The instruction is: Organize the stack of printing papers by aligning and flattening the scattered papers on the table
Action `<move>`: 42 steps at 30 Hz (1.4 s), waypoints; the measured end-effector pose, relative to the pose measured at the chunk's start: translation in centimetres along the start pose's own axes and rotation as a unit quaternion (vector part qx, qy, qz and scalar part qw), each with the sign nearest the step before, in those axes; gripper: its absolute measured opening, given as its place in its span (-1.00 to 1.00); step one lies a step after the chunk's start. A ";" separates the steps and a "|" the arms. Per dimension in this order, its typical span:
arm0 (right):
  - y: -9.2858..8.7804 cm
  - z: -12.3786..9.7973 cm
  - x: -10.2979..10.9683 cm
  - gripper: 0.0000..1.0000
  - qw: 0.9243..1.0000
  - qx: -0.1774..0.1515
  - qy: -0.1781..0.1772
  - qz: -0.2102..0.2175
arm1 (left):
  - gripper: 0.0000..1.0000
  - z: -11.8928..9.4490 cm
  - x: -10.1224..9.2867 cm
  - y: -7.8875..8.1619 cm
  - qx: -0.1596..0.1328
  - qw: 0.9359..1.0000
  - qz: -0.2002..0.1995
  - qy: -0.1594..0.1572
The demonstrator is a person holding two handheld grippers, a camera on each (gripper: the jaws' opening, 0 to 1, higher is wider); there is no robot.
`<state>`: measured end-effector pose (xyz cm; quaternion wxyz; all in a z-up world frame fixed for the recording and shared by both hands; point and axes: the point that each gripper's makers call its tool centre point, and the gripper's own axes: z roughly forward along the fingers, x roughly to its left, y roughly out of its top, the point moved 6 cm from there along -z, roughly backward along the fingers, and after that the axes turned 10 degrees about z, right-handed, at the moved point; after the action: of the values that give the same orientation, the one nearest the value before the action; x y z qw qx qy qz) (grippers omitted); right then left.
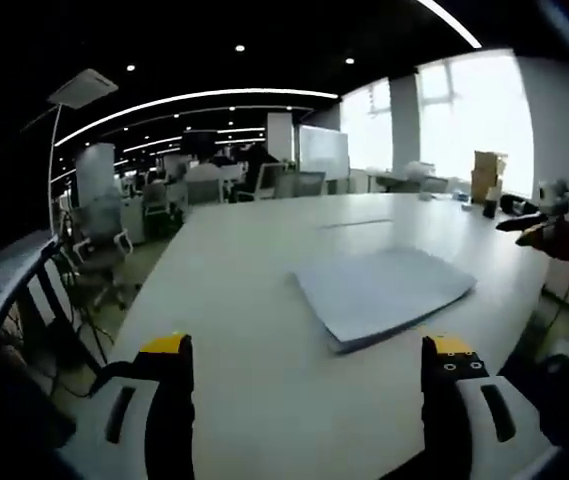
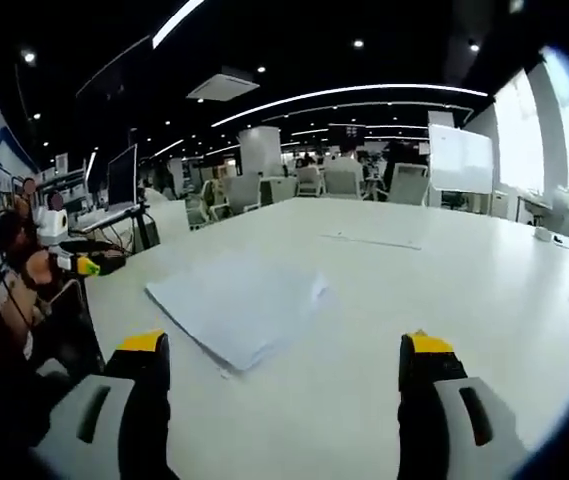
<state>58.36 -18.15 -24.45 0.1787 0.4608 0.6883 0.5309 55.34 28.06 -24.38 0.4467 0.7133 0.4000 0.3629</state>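
Note:
A stack of white printing papers [image 1: 382,293] lies flat on the big white table [image 1: 254,260], its sheets slightly fanned at the edges. My left gripper [image 1: 309,352] is open, jaws wide apart, hovering short of the stack's near left corner. In the right gripper view the same stack [image 2: 239,305] lies ahead and to the left. My right gripper [image 2: 281,352] is open too, with nothing between its yellow-tipped fingers [image 2: 144,345]. The other gripper [image 1: 544,225] appears at the far right of the left gripper view, and another at the left [image 2: 74,262] of the right gripper view.
A thin strip or single sheet [image 2: 374,241] lies farther out on the table. Office chairs [image 1: 99,240] stand along the table's left side, more chairs [image 2: 344,180] at its far end. A cardboard box [image 1: 487,172] stands by the windows. A person [image 2: 14,260] is at the left edge.

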 end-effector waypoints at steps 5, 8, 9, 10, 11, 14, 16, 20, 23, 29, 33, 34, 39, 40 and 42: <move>-0.1 0.1 0.5 0.80 1.000 0.003 0.007 -0.007 | 0.94 0.0 0.2 0.2 -0.005 1.000 -0.008 0.000; -0.3 0.1 0.3 0.80 1.000 0.007 -0.003 -0.023 | 0.94 0.0 0.1 0.1 0.003 1.000 -0.003 -0.002; -0.4 0.1 0.3 0.80 1.000 0.009 -0.005 -0.026 | 0.94 0.1 0.0 0.0 0.005 1.000 -0.002 -0.005; -0.4 0.1 0.3 0.80 1.000 0.011 -0.005 -0.027 | 0.94 0.1 0.0 0.0 0.006 1.000 -0.002 -0.006; -0.6 0.1 0.2 0.80 1.000 0.014 -0.007 -0.024 | 0.94 0.1 -0.2 0.0 0.007 1.000 -0.002 -0.008; -0.7 0.0 0.1 0.80 1.000 0.015 -0.007 -0.020 | 0.94 0.2 -0.4 -0.2 0.016 1.000 0.001 -0.012; -0.6 0.0 0.1 0.80 1.000 0.014 -0.008 -0.020 | 0.94 0.2 -0.4 -0.2 0.017 1.000 0.004 -0.012; -0.4 -0.1 0.1 0.80 1.000 0.011 -0.009 -0.020 | 0.94 0.3 -0.4 -0.1 0.017 1.000 0.005 -0.013; -0.3 -0.1 0.1 0.80 1.000 0.011 -0.008 -0.019 | 0.94 0.4 -0.4 -0.2 0.019 1.000 0.008 -0.011; -0.4 -0.1 -0.2 0.80 1.000 0.013 -0.013 -0.020 | 0.94 0.6 -0.2 -0.5 0.025 1.000 0.010 -0.009; -0.6 -0.1 -0.2 0.80 1.000 0.014 -0.012 -0.013 | 0.94 0.5 -0.2 -0.5 0.025 1.000 0.009 -0.010; -0.6 -0.1 -0.2 0.80 1.000 0.014 -0.012 -0.013 | 0.94 0.5 -0.2 -0.5 0.026 1.000 0.009 -0.010; -0.7 -0.1 -0.1 0.80 1.000 0.016 -0.012 -0.013 | 0.94 0.4 -0.5 -0.6 0.029 0.999 0.011 -0.014; -0.6 -0.1 -0.1 0.80 1.000 0.016 -0.012 -0.014 | 0.94 0.4 -0.6 -0.6 0.028 0.999 0.011 -0.014; -0.6 -0.1 0.0 0.80 1.000 0.016 -0.012 -0.015 | 0.94 0.3 -0.7 -0.7 0.028 0.999 0.011 -0.015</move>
<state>58.05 -18.19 -24.97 0.1874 0.4591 0.7016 0.5117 55.19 27.55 -25.20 0.4284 0.7354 0.3953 0.3456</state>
